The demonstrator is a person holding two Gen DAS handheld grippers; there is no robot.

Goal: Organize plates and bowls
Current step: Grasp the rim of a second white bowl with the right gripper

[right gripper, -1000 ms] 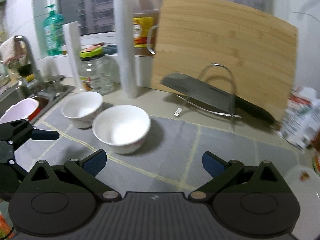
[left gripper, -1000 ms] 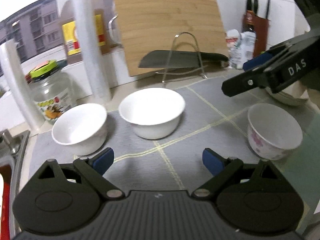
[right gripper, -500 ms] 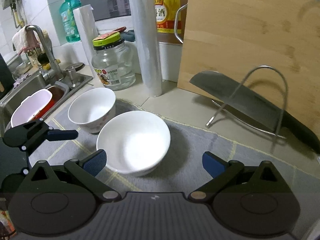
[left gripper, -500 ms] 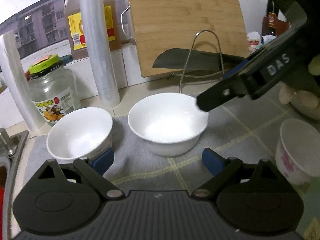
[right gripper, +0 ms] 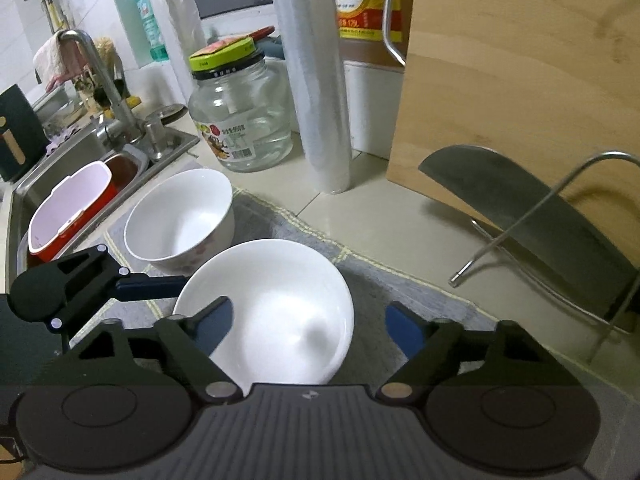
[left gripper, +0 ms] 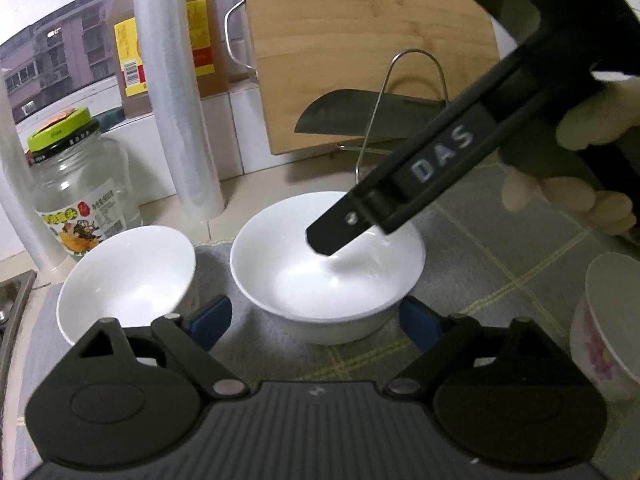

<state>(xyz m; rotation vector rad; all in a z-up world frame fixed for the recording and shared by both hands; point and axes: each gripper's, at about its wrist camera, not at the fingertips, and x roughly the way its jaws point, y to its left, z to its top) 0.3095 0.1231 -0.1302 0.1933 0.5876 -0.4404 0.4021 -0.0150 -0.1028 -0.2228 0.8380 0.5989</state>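
Note:
A large white bowl (left gripper: pixel 326 276) (right gripper: pixel 272 312) sits on the grey mat (left gripper: pixel 480 264). My left gripper (left gripper: pixel 316 324) straddles its near side with the jaws closing, blue pads close beside the wall but not pressing. My right gripper (right gripper: pixel 308 326) is also closing. Its left finger is inside the bowl and its right finger outside the rim, with a wide gap still. That inner finger (left gripper: pixel 340 232) shows in the left wrist view. A smaller white bowl (left gripper: pixel 124 280) (right gripper: pixel 180 216) stands just left of it. A floral bowl (left gripper: pixel 604 320) stands at the right edge.
Behind the bowls stand a glass jar (right gripper: pixel 236 120), a roll of plastic wrap (right gripper: pixel 316 80), an oil bottle (left gripper: pixel 164 48) and a wooden cutting board (right gripper: pixel 520 80). A cleaver (right gripper: pixel 520 208) lies in a wire rack. A sink (right gripper: pixel 92 148) holds a red and white container (right gripper: pixel 68 208).
Both grippers have moved in on the large white bowl. The right gripper swung over from the right and dipped a finger into it. Both pairs of jaws have narrowed.

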